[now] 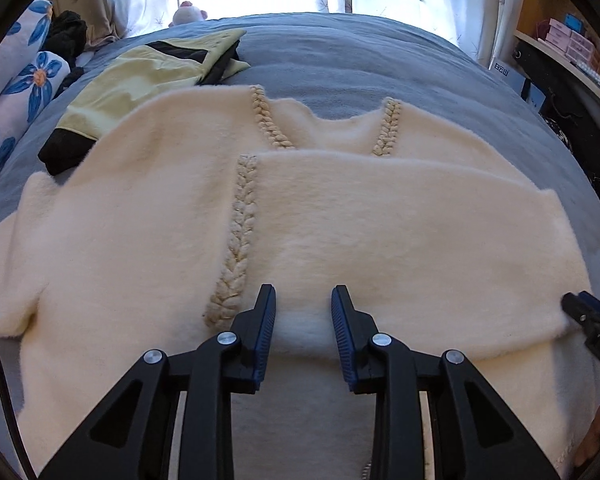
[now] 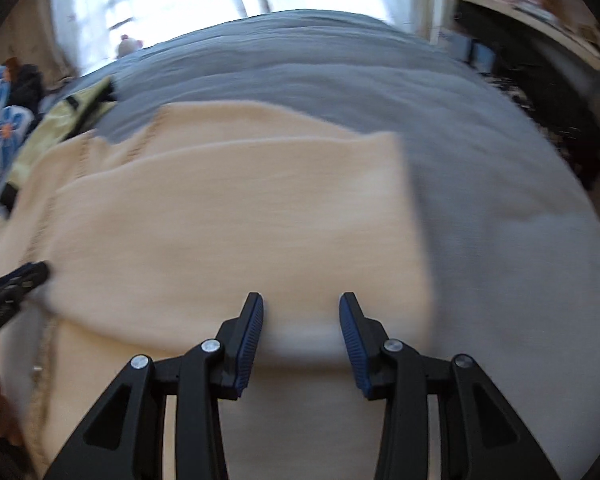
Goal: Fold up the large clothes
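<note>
Jaws of the left gripper (image 1: 303, 294) stand partly apart at the bottom centre of the left wrist view, straddling the near folded edge of the cream sweater (image 1: 340, 216) with no pad pressing on it; nothing is held. The right gripper (image 2: 301, 300) looks the same in its blurred view: a moderate gap, the fold edge lying between the fingers, apparently let go.

The sweater fills the middle of both frames on the grey bedspread (image 1: 380, 64), its lower part doubled up over the chest, braided trim (image 1: 236, 236) running left of centre. A yellow-and-black garment (image 1: 140, 80) lies at upper left.

To finish this fold well, I judge both grippers should back off without dragging the fluffy edge, then check that the sides line up.
</note>
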Motion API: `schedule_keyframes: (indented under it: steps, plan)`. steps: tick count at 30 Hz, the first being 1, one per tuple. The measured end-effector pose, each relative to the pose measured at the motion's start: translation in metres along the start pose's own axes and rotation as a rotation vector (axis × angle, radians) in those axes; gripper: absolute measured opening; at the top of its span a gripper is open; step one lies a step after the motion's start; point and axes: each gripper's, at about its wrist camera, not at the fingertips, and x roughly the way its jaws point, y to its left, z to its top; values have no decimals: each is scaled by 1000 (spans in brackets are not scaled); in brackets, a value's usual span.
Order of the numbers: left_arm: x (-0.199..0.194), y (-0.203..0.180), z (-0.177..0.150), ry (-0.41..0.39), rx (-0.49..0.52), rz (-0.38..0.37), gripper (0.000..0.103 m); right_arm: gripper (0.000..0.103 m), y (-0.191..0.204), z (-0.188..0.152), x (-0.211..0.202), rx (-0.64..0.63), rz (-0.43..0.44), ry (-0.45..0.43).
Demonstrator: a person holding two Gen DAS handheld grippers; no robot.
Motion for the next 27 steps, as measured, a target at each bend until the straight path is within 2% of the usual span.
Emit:
schedule_keyframes:
  steps: [3,7,10,18,23,27]
  plan:
    - [0,1,-1,-6,4,9,28,37,-11,-5,-3,28,29,-1]
    - [0,-3,-1,-7,12,31,28,42,2,-7,-2,11,-40,-1]
    - [-2,-3,-1,-3,8,33,29,45,6,-4,0,36,-61,-1]
    - [-2,0,-1,4,-14,15,30,49,1,-8,-2,73,-32,11]
    - [-4,-1,-3,7,-26,3,36,53,3,-9,0,63,-28,18]
    - [-11,-1,-6,18,-27,0,36,54,3,-9,-6,90,-29,40]
